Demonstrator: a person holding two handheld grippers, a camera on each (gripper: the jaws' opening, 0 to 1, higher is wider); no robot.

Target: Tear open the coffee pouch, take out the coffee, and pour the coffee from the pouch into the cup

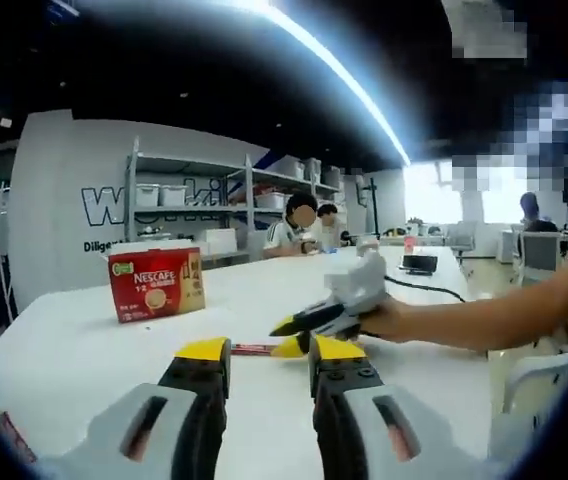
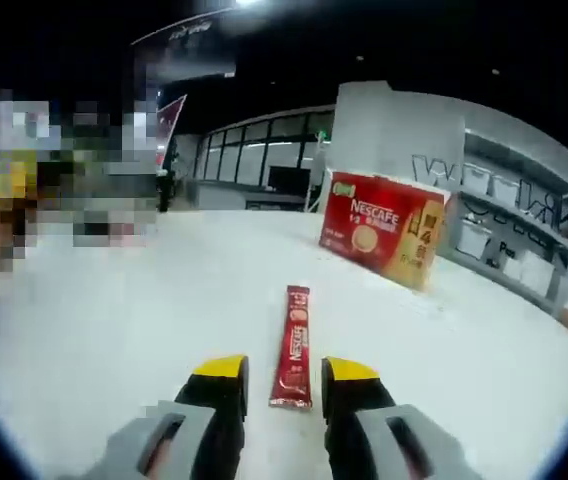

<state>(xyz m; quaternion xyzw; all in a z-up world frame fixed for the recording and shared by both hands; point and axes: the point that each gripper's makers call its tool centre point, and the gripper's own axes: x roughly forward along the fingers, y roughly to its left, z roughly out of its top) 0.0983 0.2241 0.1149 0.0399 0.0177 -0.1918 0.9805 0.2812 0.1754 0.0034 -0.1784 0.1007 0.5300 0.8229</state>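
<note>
A red coffee sachet (image 2: 294,345) lies flat on the white table (image 2: 114,330), pointing away from me. Its near end sits between the yellow tips of my right gripper (image 2: 285,370), which is open and not pinching it. In the left gripper view my left gripper (image 1: 269,352) is open just above the table, and a short piece of the sachet (image 1: 252,349) shows between its tips. The right gripper (image 1: 286,337), held by a person's hand, reaches in from the right there, its tips at the sachet.
A red Nescafe box (image 1: 156,283) (image 2: 384,228) stands on the table beyond the sachet. Farther along lie a black device (image 1: 419,263) and its cable. Two people sit at the table's far end, before metal shelves (image 1: 214,195) with bins.
</note>
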